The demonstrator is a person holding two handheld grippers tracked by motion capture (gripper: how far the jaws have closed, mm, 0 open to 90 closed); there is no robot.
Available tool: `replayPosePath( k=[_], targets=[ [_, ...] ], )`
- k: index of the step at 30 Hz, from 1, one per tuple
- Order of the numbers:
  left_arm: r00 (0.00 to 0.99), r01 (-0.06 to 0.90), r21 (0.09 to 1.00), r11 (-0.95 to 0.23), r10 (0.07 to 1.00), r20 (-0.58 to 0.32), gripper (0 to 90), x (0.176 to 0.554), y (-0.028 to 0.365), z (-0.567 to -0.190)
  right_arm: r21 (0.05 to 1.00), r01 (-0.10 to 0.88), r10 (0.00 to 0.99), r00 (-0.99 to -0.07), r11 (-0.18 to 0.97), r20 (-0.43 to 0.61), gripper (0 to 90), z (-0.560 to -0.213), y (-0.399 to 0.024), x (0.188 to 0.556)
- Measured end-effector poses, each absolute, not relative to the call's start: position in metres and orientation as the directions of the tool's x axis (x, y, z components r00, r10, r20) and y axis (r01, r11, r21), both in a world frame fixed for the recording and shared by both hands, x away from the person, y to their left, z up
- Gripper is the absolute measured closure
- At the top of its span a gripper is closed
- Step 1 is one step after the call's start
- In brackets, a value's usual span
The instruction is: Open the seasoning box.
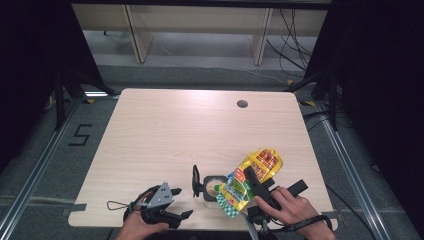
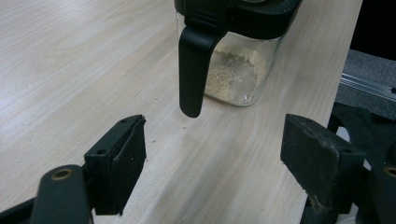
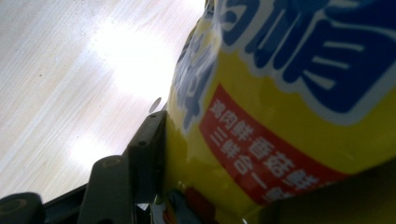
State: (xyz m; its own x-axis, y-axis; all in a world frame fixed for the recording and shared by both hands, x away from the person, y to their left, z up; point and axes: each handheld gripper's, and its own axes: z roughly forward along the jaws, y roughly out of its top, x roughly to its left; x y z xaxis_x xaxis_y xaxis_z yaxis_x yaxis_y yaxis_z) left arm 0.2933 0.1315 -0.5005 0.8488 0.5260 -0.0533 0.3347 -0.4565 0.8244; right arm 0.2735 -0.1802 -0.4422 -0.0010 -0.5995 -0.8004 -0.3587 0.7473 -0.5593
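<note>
A clear glass jar (image 1: 212, 192) with a black rim stands near the table's front edge, its black lid flap (image 1: 196, 181) swung up to the left. The left gripper view shows pale granules in the jar (image 2: 233, 77) and the black flap (image 2: 194, 65) hanging down before it. My right gripper (image 1: 251, 178) is shut on a yellow printed bag (image 1: 257, 172), tilted with its lower end over the jar's mouth. In the right gripper view the bag (image 3: 280, 102) sits between the jaws. My left gripper (image 1: 182, 202) rests left of the jar, open (image 2: 215, 135) with nothing between its fingers.
The light wooden table (image 1: 175, 130) has a round cable hole (image 1: 242, 104) at the back right. The jar and both hands are close to the front edge. Dark stands and floor rails flank the table.
</note>
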Motion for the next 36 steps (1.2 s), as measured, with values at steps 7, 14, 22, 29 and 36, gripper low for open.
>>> replayPosePath(
  k=[7,14,22,29,36],
  targets=[
    [0.847,0.325,0.832,-0.449,0.529,-0.045,21.9,0.2937,0.1307,-0.5008,-0.552,-0.363,-0.594,-0.005,0.751,-0.805,42.7,-0.4425,-0.1806,0.2734],
    [0.845,0.328,0.828,-0.454,0.533,-0.042,21.9,0.2951,0.1313,-0.5011,-0.540,-0.361,-0.577,0.008,0.760,-0.817,42.7,-0.4440,-0.1815,0.2732],
    [0.840,0.344,0.833,-0.434,0.538,-0.067,21.9,0.2932,0.1311,-0.5000,-0.551,-0.364,-0.593,-0.004,0.751,-0.805,42.7,-0.4425,-0.1808,0.2749],
    [0.845,0.333,0.823,-0.460,0.532,-0.044,21.9,0.2953,0.1322,-0.4998,-0.550,-0.361,-0.590,0.000,0.753,-0.808,42.7,-0.4410,-0.1818,0.2749],
    [0.847,0.337,0.828,-0.448,0.529,-0.059,21.9,0.2949,0.1320,-0.4993,-0.556,-0.354,-0.595,0.002,0.752,-0.804,42.7,-0.4405,-0.1827,0.2744]
  ],
)
